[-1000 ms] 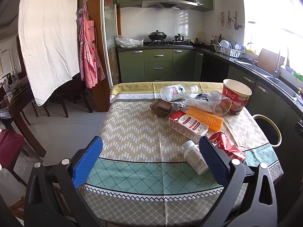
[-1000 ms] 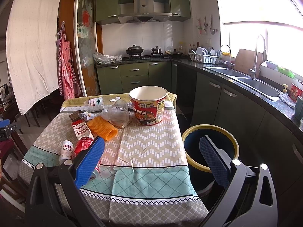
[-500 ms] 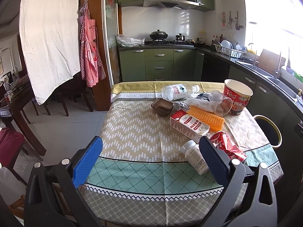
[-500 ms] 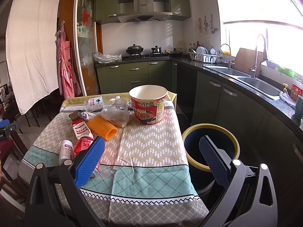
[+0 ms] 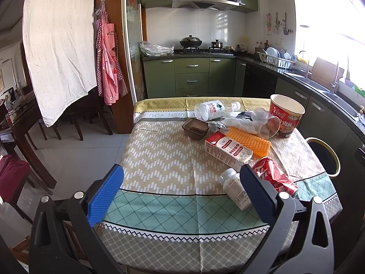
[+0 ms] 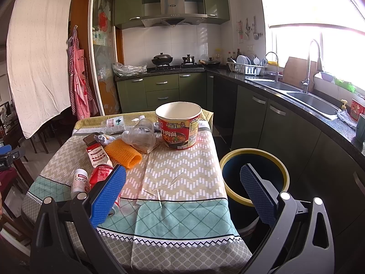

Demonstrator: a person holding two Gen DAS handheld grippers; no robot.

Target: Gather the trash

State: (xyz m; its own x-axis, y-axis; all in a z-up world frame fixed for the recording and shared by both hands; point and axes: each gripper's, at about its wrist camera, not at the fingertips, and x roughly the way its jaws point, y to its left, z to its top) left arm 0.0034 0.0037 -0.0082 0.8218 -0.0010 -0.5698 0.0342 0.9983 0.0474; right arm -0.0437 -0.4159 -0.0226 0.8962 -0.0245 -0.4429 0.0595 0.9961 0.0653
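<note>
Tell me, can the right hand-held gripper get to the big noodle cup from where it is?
Probably yes. The right hand-held gripper is open and empty, and bare tablecloth lies between it and the noodle cup. The other trash sits off to the left.

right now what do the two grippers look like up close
Both look alike. The left gripper and right gripper each have a black plastic frame with two angled arms, silver round bolt heads at the joints, and blue textured rubber pads on the inner faces of the fingers. No cables, markings or sleeves show.
</note>
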